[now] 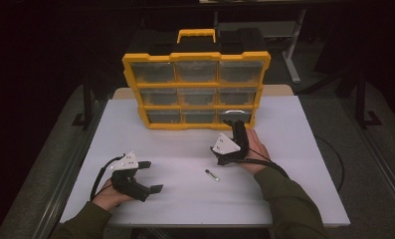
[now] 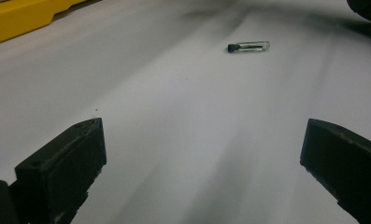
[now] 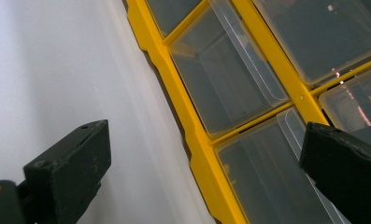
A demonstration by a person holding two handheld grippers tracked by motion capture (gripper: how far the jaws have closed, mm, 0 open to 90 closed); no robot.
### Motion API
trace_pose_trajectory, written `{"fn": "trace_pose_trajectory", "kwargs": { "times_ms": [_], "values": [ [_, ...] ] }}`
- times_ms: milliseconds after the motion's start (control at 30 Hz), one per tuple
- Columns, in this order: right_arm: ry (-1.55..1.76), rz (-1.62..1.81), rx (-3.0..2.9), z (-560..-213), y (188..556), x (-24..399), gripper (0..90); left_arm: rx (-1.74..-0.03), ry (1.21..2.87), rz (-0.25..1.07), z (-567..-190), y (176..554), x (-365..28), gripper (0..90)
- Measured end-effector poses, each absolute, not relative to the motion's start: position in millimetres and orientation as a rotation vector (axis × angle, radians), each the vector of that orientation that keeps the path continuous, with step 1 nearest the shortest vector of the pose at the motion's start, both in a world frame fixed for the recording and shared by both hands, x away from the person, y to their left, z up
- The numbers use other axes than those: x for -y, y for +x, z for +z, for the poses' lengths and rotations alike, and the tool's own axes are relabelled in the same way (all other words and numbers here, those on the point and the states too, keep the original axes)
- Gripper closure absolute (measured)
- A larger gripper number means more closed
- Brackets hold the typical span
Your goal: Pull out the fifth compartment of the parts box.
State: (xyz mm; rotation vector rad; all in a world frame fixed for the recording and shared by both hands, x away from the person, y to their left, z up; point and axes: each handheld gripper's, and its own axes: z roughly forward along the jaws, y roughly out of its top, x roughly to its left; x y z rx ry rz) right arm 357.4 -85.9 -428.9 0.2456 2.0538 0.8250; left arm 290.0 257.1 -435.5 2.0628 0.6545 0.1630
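A: Yellow plastic organiser case with nine clear drawers stands upright at the far side of the white table, handle on top. Confirm?

B: Confirmed. In the right gripper view its yellow frame runs diagonally, with clear drawers on the far side of it.

A: Small clear glass vial with a black cap: position?

B: Lying flat on the table top, between the two grippers, nearer the right one and touching neither. In the left gripper view the vial lies ahead of the jaws, cap end to the left.

A: Left gripper?

B: Held low near the front left of the table, pointing right toward the vial. Jaws spread wide, nothing between them.

A: Right gripper?

B: Just in front of the organiser's bottom right drawer, pointing at it. Jaws wide apart, gripping nothing; one jaw overlaps the drawer front in its own view, contact unclear.
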Motion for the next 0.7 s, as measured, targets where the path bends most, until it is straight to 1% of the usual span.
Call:
{"fn": "trace_pose_trajectory", "kwargs": {
  "times_ms": [700],
  "values": [
    [0.143, 0.742, -1.996, -430.3, 353.2, 82.3, 1.5, -0.666, 2.061, 0.158, -435.8, 289.3, -256.6, 0.0]
  ]
}}
